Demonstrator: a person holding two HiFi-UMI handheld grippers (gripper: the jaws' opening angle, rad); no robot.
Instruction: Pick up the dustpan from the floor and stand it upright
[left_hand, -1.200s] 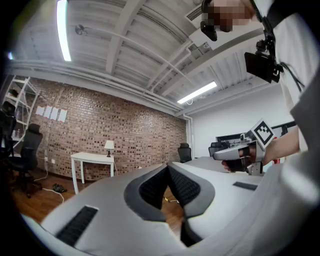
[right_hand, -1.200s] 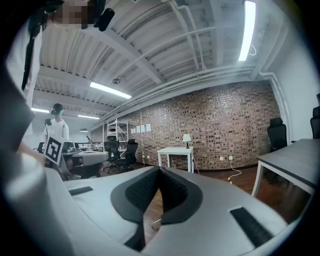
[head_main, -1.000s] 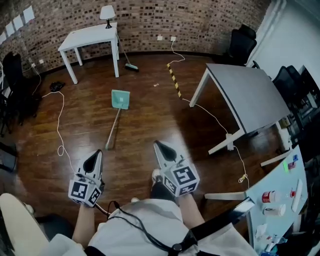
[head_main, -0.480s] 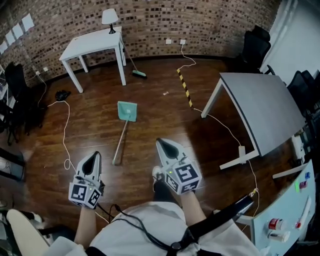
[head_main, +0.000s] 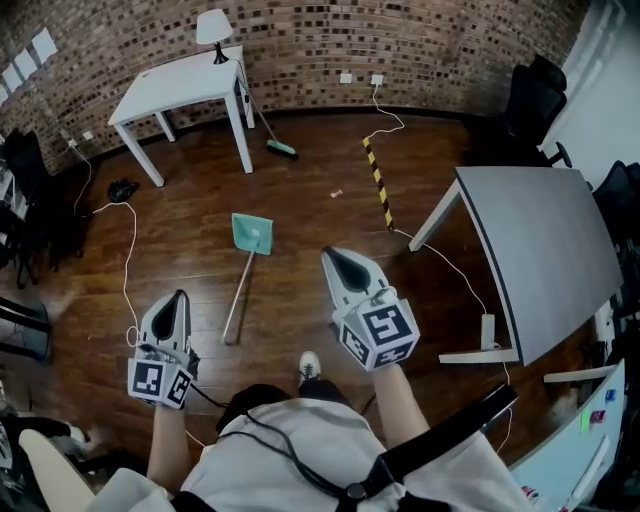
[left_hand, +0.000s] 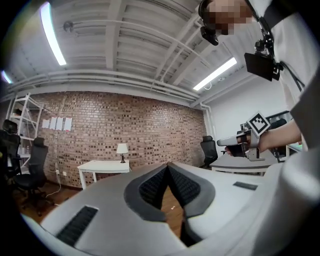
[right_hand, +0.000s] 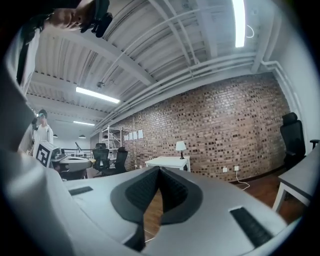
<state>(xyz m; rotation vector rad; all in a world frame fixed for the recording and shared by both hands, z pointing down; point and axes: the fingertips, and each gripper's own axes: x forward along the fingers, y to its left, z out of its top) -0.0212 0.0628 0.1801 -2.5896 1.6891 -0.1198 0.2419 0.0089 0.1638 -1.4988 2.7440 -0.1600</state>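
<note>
Dustpan (head_main: 252, 234) now lies nearer than a second ago, flat on floor; left gripper (head_main: 176, 300) and right gripper (head_main: 336, 262) clenched, empty. Approach apparently under way.

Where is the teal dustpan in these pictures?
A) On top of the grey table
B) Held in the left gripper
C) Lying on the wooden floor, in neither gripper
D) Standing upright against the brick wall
C: in the head view the dustpan lies flat on the floor, with its long handle stretching toward the person. It is clear of the left gripper and the right gripper, and both grippers' jaws are together on nothing.
</note>
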